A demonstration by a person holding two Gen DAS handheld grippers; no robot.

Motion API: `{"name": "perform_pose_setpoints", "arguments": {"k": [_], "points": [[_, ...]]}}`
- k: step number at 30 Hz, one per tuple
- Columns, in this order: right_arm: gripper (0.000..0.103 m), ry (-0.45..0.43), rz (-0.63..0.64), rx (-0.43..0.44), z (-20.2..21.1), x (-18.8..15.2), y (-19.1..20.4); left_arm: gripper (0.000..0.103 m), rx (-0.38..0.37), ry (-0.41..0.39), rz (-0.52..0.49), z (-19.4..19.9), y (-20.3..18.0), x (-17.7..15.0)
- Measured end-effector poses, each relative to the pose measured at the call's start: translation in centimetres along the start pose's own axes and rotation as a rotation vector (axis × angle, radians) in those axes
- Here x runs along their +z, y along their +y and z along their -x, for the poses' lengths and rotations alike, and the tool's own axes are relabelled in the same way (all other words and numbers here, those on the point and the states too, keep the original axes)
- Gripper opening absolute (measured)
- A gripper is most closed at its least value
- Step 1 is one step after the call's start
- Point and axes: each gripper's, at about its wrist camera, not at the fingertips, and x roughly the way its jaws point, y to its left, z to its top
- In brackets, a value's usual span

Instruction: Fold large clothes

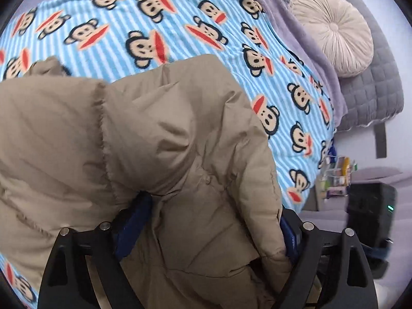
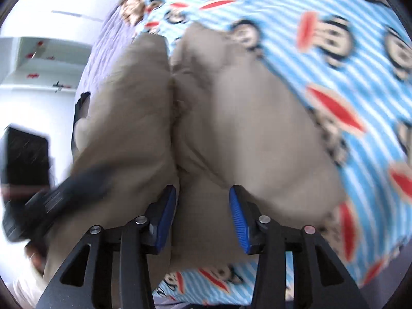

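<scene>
The left gripper (image 1: pixel 206 221) has a thick bunch of the tan puffer jacket (image 1: pixel 144 134) between its blue pads (image 1: pixel 131 221), jaws spread wide around the fabric, gripping it. The right gripper (image 2: pixel 203 213) also has jacket (image 2: pixel 231 118) fabric bulging between its blue pads (image 2: pixel 239 219); whether it pinches is unclear. The jacket lies heaped on the blue striped monkey-print blanket (image 1: pixel 154 18). Beyond the blanket's far edge sit a lilac sheet (image 1: pixel 303 38), a round beige cushion (image 1: pixel 334 31) and a grey quilted headboard (image 1: pixel 376 87).

A puffy tan quilted jacket (image 1: pixel 159 139) lies bunched and creased on the striped monkey-print blanket (image 1: pixel 159 13).
</scene>
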Motion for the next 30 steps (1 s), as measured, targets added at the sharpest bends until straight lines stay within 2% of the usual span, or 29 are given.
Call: {"name": "perform_pose_setpoints", "arguments": {"k": [2, 5, 8, 10, 13, 14, 15, 16, 17, 20, 23, 26, 29, 30], "points": [[0.067, -0.023, -0.027, -0.002, 1.5, -1.2, -1.0, 0.088, 0.023, -0.002, -0.025, -0.8, -0.4, 0.4], [0.068, -0.077, -0.031, 0.092, 4.5, -3.3, -1.5, 0.088, 0.044, -0.002, -0.020, -2.6, -0.4, 1.8], [0.091, -0.070, 0.051, 0.177, 6.2, -4.6, -0.2, 0.088, 0.076, -0.026, -0.039, -1.9, -0.9, 2.3], [0.091, -0.038, 0.108, 0.194, 6.2, -4.8, 0.2, 0.088, 0.106, -0.100, -0.086, -0.7, -1.7, 3.0], [0.091, -0.027, 0.131, 0.149, 3.7, -3.8, 2.4, 0.088, 0.248, -0.270, -0.150, 4.0, -1.8, 2.4], [0.088, -0.031, 0.128, 0.102, 3.3, -3.3, 2.5, 0.088, 0.305, -0.322, -0.149, 5.4, -1.1, 2.1], [0.060, -0.039, 0.124, 0.054, 2.5, -2.6, 2.9, 0.088, 0.367, -0.370, -0.131, 6.9, 0.1, 1.7], [0.038, -0.047, 0.123, 0.038, 2.3, -2.3, 2.9, 0.088, 0.416, -0.397, -0.100, 8.0, 1.5, 1.5], [0.025, -0.045, 0.122, 0.022, 1.9, -1.9, 3.0, 0.088, 0.461, -0.412, -0.054, 8.7, 3.3, 1.2], [0.021, -0.083, 0.168, -0.029, 2.4, -1.9, 3.2, 0.087, 0.544, -0.370, 0.101, 8.6, 9.2, 1.1], [0.021, -0.101, 0.204, -0.081, 3.2, -2.6, 2.5, 0.088, 0.505, -0.341, 0.177, 6.5, 11.6, 1.6], [0.021, -0.099, 0.153, -0.087, 3.5, -3.2, 1.0, 0.088, 0.558, -0.334, 0.091, 3.1, 9.0, 3.1], [0.021, -0.094, 0.102, -0.108, 3.3, -3.2, -0.9, 0.088, 0.578, -0.327, 0.022, -0.2, 6.3, 4.5], [0.021, -0.093, 0.082, -0.119, 3.2, -3.2, -1.9, 0.091, 0.586, -0.325, 0.009, -1.1, 5.5, 5.0]]}}
